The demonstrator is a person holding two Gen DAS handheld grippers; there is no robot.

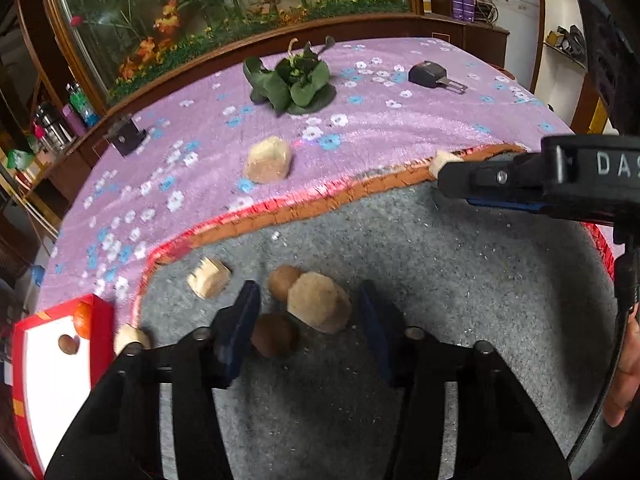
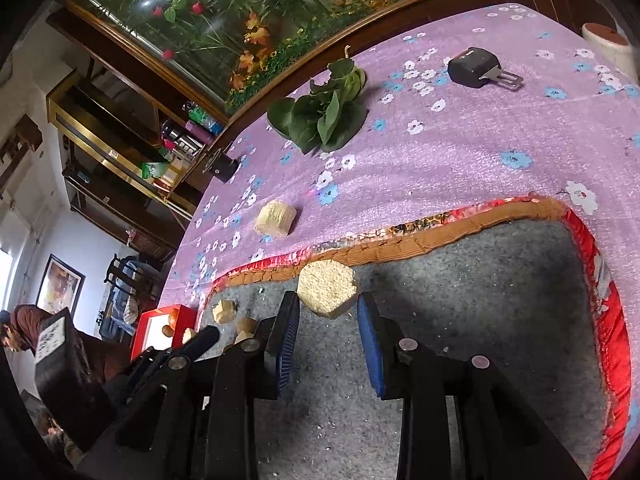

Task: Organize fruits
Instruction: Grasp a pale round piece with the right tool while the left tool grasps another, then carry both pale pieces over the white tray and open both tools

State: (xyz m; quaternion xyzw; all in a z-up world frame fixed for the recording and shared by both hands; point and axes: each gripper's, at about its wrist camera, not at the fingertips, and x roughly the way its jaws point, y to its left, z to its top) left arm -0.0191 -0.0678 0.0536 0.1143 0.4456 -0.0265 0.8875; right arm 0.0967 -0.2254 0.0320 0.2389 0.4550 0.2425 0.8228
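My left gripper point(image 1: 308, 328) pointed down at the grey mat point(image 1: 420, 272) on the worktop. A brown fruit point(image 1: 276, 340) lay against the inside of its left pad, and a tan block point(image 1: 320, 308) lay next to that fruit, near the right pad. Both sat in the gap between the pads, but I could not tell whether the pads pressed on them or merely stood around them. A second fruit point(image 1: 282, 280) lay just behind, touching the tan block. A notched block point(image 1: 210, 278) sat left of that on the mat. Another pale lump point(image 1: 130, 338) lay by the mat's red edge, beside the red tray point(image 1: 102, 312). The tray stood off the mat's left corner and held an orange point(image 1: 82, 320) and one small brown fruit point(image 1: 68, 344).

My right gripper point(image 2: 328, 304) was clenched on a hex block point(image 2: 326, 286), pinched at the fingertips. It hung above the mat near its orange border.

Past the border, a pale cube point(image 1: 268, 160) rested on the purple flowered cloth point(image 1: 380, 132). Farther out lay leafy greens point(image 1: 296, 84) and, to their right, a black tool point(image 1: 434, 76) with a metal tongue. A small dark block point(image 1: 126, 138) stood at the cloth's left rim. Behind everything ran a wooden case point(image 1: 280, 36) fronted with artificial flowers.
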